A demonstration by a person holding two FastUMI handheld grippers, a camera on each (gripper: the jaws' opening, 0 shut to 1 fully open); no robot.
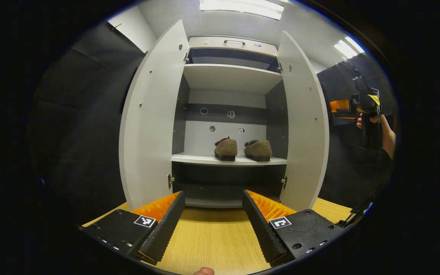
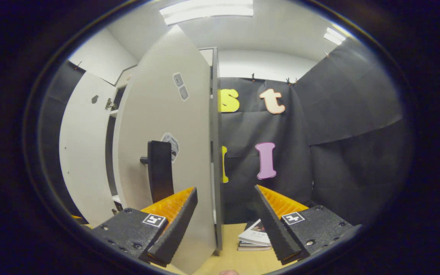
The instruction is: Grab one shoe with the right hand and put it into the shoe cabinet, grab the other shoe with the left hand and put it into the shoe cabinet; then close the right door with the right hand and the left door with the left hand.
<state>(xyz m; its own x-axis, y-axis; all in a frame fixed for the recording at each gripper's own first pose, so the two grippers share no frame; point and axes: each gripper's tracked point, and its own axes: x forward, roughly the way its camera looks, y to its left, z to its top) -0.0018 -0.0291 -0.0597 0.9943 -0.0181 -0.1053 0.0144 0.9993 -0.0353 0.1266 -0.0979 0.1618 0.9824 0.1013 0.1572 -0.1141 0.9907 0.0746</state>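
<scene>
You see two shoes [image 1: 243, 149] of fuzzy, fleece-like cloth on a smooth matt shelf [image 1: 227, 160] in the cabinet [image 1: 229, 76]. The tabletop [image 1: 212, 240] shows pale wood grain, and your fingers [image 1: 260, 221] look ribbed and matt.

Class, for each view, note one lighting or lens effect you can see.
Left gripper view: fisheye bows both open cabinet doors outward; ceiling lights blow out to white; the bay under the shoes lies in deep shadow. Right gripper view: the right door's edge curves; the ceiling panel glares.
</scene>
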